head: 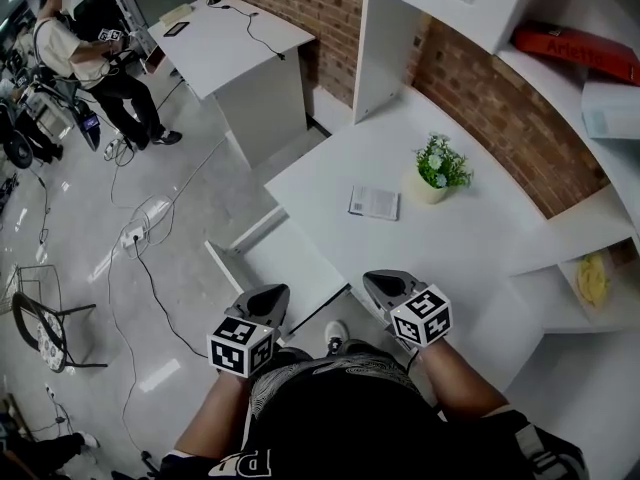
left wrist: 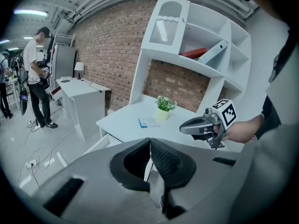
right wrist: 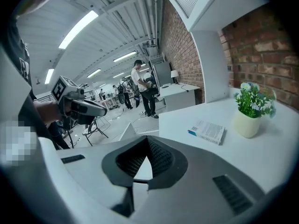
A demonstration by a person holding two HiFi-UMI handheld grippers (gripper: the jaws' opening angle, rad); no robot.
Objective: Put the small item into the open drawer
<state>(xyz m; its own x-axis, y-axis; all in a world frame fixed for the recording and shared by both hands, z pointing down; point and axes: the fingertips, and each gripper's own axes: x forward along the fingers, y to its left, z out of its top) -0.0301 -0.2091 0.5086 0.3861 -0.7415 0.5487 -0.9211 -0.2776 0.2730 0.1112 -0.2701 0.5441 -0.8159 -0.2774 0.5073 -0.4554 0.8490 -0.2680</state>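
Left tool (head: 272, 292): clenched, its two ribbed pads meeting at the tip with nothing between them. It is held low in front of the person, by the near end of the open drawer (head: 296, 264).
Right tool (head: 386, 278): clenched as well, pads pressed together and empty. It is held at the near edge of the table (head: 470, 243), level with the left tool and a little apart from it.
Small item (head: 374, 202): a flat white box with a blue edge and printed text on top. It lies on the table just beside the potted plant (head: 438, 171), well apart from both tools and outside the drawer.
Open drawer: pulled out from under the table's left end, white inside. I can make out nothing lying in it.
Potted plant: small green sprigs with pale flowers in a cream pot, upright, between the small item and the brick wall (head: 505, 118).
Shelves: a white unit runs above and beside the table. A red book (head: 575, 52) lies on an upper shelf, and something yellow (head: 593, 276) sits in a lower cubby, too small to name.
From the left tool's camera: the right tool (left wrist: 183, 130) shows in the person's hand, with the small item (left wrist: 148, 122) on the table beyond it.
From the right tool's camera: the left tool (right wrist: 104, 112) shows off to the side. The small item (right wrist: 208, 130) lies ahead, near the plant (right wrist: 251, 107).
Room: another person (head: 82, 56) stands by a second white desk (head: 232, 34), and cables trail over the grey floor (head: 130, 268).
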